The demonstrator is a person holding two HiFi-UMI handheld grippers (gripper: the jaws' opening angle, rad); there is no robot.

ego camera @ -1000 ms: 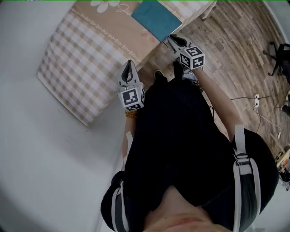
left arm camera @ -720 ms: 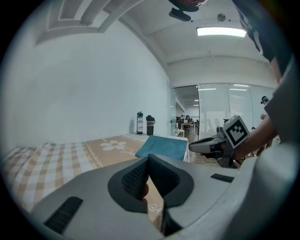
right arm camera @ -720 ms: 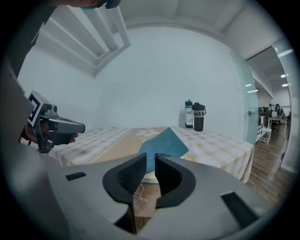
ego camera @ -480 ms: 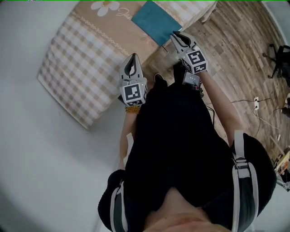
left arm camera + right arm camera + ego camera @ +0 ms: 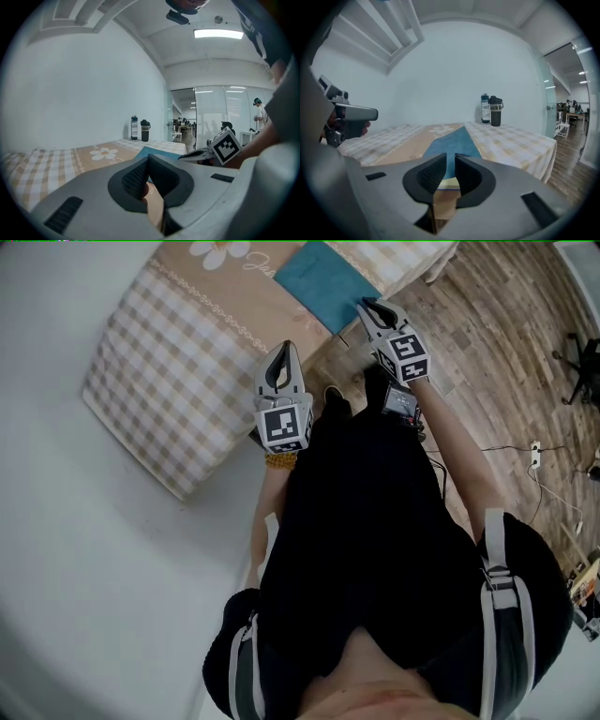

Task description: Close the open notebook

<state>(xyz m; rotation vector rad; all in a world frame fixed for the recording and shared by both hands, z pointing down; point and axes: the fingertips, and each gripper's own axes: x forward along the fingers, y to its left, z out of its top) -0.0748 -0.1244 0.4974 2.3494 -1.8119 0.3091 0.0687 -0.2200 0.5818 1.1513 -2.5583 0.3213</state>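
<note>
A teal notebook [image 5: 323, 282] lies flat on the checked tablecloth [image 5: 178, 362], near the table's right front corner. In the right gripper view the notebook [image 5: 457, 140] lies straight ahead, with a pale edge showing at its near end. My right gripper [image 5: 362, 305] hovers at the notebook's near corner, its jaws a narrow gap apart with nothing between them [image 5: 450, 158]. My left gripper [image 5: 284, 350] is over the table's front edge, left of the notebook, and its jaws [image 5: 149, 158] meet at the tips, holding nothing.
Two bottles [image 5: 491, 110] stand at the table's far end by the white wall. Wooden floor [image 5: 487, 334] lies to the right, with cables and a chair base [image 5: 581, 362]. A person stands far off in the office [image 5: 258, 105].
Both grippers have moved forward toward the table. The right one has rolled a little and now reaches the notebook's near corner. The left now overlaps the tablecloth's edge.
</note>
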